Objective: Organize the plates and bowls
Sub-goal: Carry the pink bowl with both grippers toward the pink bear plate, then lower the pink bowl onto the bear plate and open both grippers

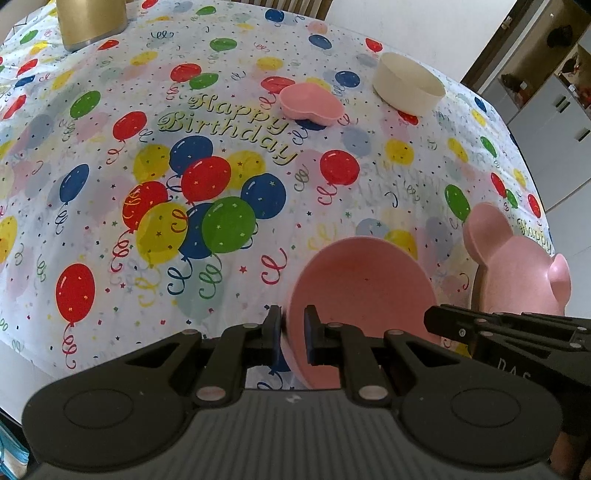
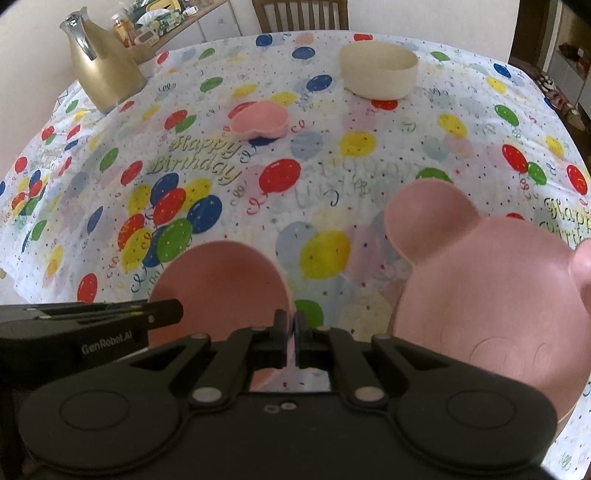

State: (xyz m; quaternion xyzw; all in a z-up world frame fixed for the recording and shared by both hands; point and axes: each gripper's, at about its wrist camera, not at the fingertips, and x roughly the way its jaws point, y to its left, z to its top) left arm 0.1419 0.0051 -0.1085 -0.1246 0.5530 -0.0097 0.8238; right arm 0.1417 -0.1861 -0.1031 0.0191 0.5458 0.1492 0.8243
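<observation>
A round pink bowl (image 1: pixel 362 288) is tilted up near the table's front, and my left gripper (image 1: pixel 293 317) is shut on its left rim. In the right wrist view the same bowl (image 2: pixel 221 280) lies just left of my right gripper (image 2: pixel 290 319), which is shut with nothing visible between its pads, close beside the bowl's right rim. A pink bear-shaped plate (image 2: pixel 498 295) rests right of that gripper. Farther back stand a small pink heart-shaped dish (image 2: pixel 258 118) and a cream bowl (image 2: pixel 378 70).
A balloon-print cloth (image 1: pixel 221 166) covers the table. A gold jug (image 2: pixel 103 70) stands at the back left. A wooden chair (image 2: pixel 299 14) is behind the far edge. Cabinets (image 1: pixel 546 122) stand off to the right.
</observation>
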